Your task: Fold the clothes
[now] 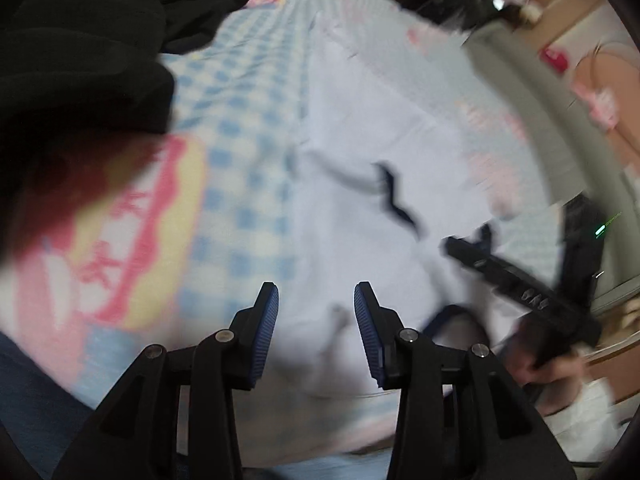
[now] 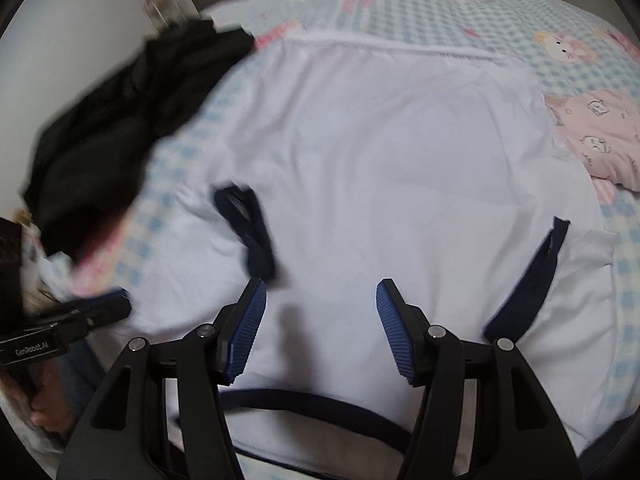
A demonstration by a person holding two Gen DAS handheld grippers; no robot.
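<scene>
We've got the white shirt [image 2: 380, 168] with navy trim spread flat on the bed [image 2: 520, 20]. Black clothes [image 2: 120, 120] sit just left of it, pink pajamas [image 2: 600, 140] right. Left claw [image 1: 316, 328] and right claw [image 2: 320, 328] both open, empty.

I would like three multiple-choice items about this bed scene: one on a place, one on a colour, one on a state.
1. Where does the black garment lie in the right wrist view?
A. left of the white shirt
B. on top of it
C. right of it

2. What colour is the shirt's trim?
A. red
B. navy
C. green

3. How is the right gripper?
A. shut on the shirt
B. open, holding nothing
C. shut on the trim

Key: 1 A, it sits at the left edge; 2 B, the bands look dark blue; 3 B, its pads stand apart above the cloth.
</scene>
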